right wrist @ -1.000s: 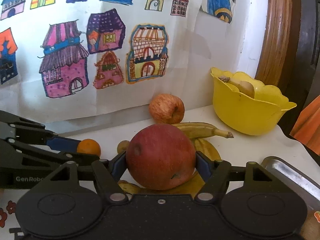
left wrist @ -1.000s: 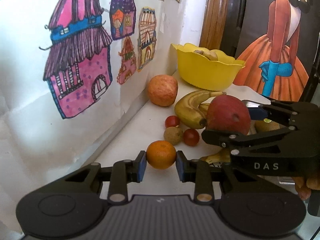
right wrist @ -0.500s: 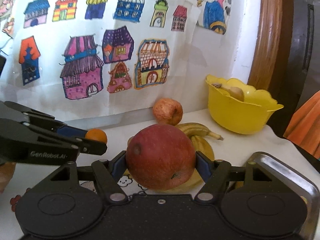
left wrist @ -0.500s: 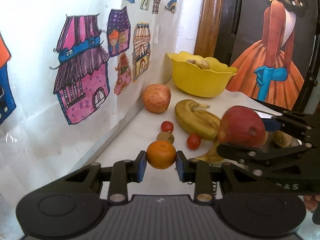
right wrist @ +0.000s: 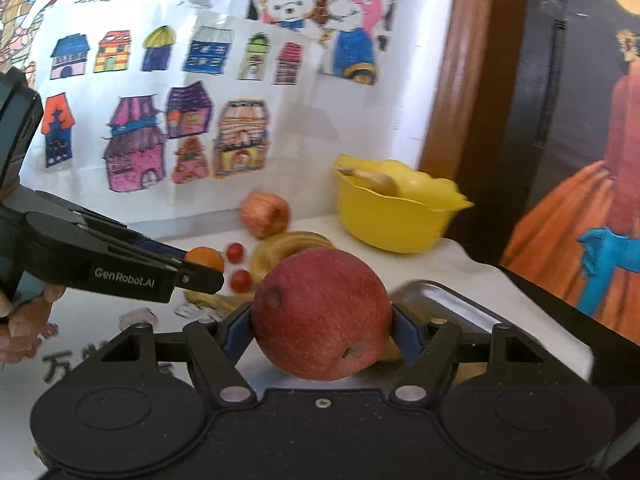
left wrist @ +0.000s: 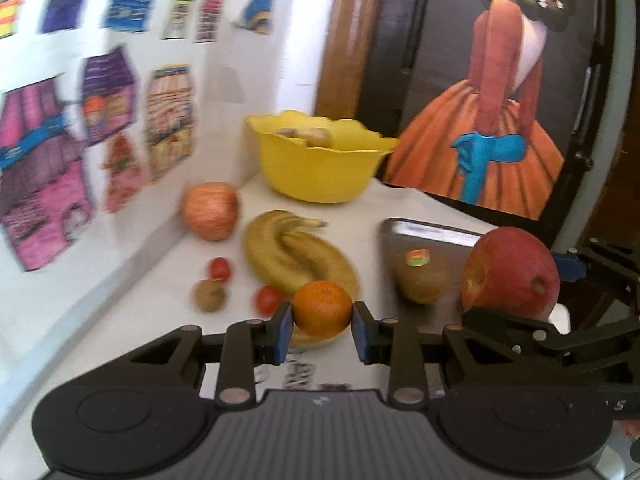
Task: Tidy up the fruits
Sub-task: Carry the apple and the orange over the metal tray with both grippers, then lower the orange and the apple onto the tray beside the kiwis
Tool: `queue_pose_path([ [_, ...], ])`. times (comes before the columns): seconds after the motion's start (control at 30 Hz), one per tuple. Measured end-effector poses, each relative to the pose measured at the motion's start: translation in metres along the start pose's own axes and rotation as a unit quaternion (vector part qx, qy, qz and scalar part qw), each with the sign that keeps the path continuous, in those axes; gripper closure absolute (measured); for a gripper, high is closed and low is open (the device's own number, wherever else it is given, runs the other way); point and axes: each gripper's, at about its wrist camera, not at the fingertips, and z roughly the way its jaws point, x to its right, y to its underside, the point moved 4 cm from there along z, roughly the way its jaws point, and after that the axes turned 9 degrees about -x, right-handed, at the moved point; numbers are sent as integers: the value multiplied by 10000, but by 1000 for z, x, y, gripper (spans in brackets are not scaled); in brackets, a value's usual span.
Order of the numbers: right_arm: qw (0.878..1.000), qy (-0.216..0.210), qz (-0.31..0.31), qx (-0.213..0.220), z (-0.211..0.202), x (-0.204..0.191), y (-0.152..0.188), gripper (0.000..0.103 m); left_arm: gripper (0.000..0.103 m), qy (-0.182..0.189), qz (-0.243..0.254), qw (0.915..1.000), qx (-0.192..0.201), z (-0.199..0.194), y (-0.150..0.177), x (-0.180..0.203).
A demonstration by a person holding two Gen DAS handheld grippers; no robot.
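Note:
My left gripper is shut on a small orange and holds it above the white table. My right gripper is shut on a big red apple, raised over the near edge of a metal tray. The red apple also shows at the right of the left wrist view, above the tray. A kiwi with a sticker lies on the tray. The left gripper with the orange shows in the right wrist view.
On the table lie a bunch of bananas, a paler apple, two cherry tomatoes and a small kiwi. A yellow bowl stands at the back by the wall with drawings.
Both grippers have risen and pulled back and to the right with their fruit. The tray and its kiwi have come into the left wrist view.

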Motion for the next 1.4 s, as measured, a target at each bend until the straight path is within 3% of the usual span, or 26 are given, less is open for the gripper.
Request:
queue_pose_path([
  [0.37,9979,450,383,-253,-15,59,47,31,69,475,240,9983,-253,41,-10,61],
  [0.6,9964,502,550,-399,-4,83,63,31,69,559,261,9968,-514,72,-4,80],
  [1.4,9942,550,865,-333,41,109,58,30,68,591,223,9964,-567,107,-20,93],
])
